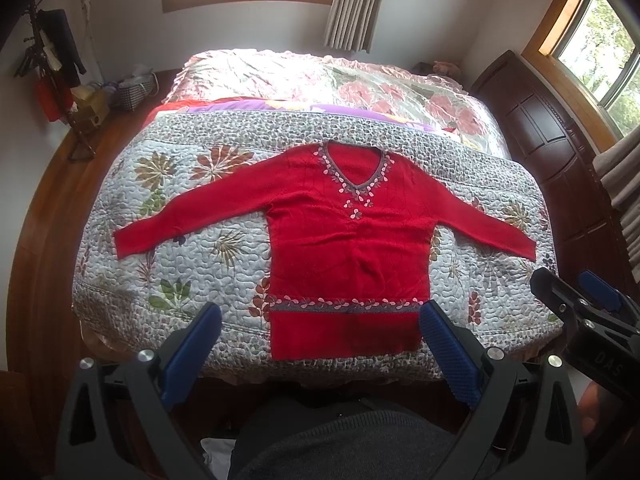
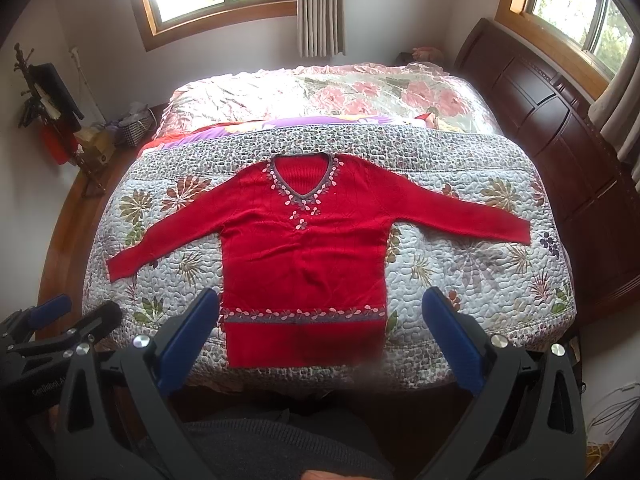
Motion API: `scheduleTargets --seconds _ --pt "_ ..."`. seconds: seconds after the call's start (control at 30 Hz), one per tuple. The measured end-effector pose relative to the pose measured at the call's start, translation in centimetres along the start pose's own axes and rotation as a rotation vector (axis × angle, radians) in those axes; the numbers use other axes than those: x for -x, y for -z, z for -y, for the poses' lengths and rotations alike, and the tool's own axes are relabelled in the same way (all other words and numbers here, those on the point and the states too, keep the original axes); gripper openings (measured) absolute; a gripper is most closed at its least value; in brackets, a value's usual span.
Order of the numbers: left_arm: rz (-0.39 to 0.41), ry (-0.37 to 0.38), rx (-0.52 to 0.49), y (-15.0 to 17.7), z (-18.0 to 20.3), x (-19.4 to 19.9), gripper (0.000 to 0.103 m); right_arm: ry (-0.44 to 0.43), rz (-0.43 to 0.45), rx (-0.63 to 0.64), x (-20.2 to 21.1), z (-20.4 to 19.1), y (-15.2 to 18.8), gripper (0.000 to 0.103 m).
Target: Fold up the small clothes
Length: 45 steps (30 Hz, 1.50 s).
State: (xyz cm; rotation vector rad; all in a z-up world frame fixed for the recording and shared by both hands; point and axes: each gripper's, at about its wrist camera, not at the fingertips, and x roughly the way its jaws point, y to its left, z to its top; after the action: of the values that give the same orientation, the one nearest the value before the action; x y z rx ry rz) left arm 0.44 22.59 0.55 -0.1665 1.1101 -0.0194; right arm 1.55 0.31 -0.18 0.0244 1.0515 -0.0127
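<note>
Both claws stand spread and hold nothing. Your left gripper (image 1: 320, 344) hangs over the near edge of the bed, blue pads wide apart, with the sweater's hem showing between them. Your right gripper (image 2: 320, 344) hangs the same way, just beside the left one: its left pad lines up with the hem's left corner, its right pad sits clear of the sweater over bare quilt. Neither touches cloth.

Bed (image 1: 516, 92): fills most of both views, dark wood headboard on the right side, wood floor around it. A pink floral cover lies over the far half.

Quilt (image 2: 460, 264): pale, leaf and flower print, pebble-print band along its far edge. It covers the near half of the bed and droops over the near edge.

Sweater (image 1: 344, 240): red, long-sleeved, laid flat and face up on the quilt, unfolded. Neck points away from you, hem toward you, at the quilt's near edge. Both sleeves are spread out and angled down toward you, cuffs well apart from the body. Some light creases cross the chest.

Trim: a grey V-neck band with pink petal shapes, plus a matching grey and pink strip across the body just above the hem.

Your dark knit top (image 1: 352, 440) shows at the bottom of both views, below the pads.
</note>
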Motion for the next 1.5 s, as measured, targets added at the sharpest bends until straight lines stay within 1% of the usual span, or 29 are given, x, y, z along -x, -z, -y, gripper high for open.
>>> scheduleTargets --seconds 0.43,0.87,1.13,1.33,1.43,1.47,1.5 --pt "0.01 -0.005 0.014 -0.7 -1.5 -0.1 0.099 -0.003 0.001 0.008 -0.2 -1.2 0.0 0.1" --pt "0.01 -0.004 0.013 -0.6 -1.6 -0.2 0.099 -0.002 -0.006 0.006 -0.4 -1.4 -0.4 0.1" --pt "-0.001 0.003 0.007 -1.5 -1.9 -0.9 0.099 0.0 -0.013 0.004 -0.8 -1.7 -0.8 0.1" --pt "0.0 0.02 0.002 -2.5 -3.0 -1.7 0.099 0.004 -0.025 -0.001 -1.9 -2.7 -1.6 0.1" --pt "0.025 0.062 0.03 -3.4 -4.7 -2.6 0.099 0.01 0.001 -0.01 -2.6 -3.1 -2.3 0.1" --pt "0.048 0.068 0.047 -3.6 -5.4 -2.9 0.099 0.008 0.027 -0.018 -2.8 -3.0 -2.4 0.1" --pt "0.074 0.079 0.064 -3.9 -6.1 -3.3 0.099 -0.013 0.061 -0.023 -3.0 -2.7 -2.5 0.1"
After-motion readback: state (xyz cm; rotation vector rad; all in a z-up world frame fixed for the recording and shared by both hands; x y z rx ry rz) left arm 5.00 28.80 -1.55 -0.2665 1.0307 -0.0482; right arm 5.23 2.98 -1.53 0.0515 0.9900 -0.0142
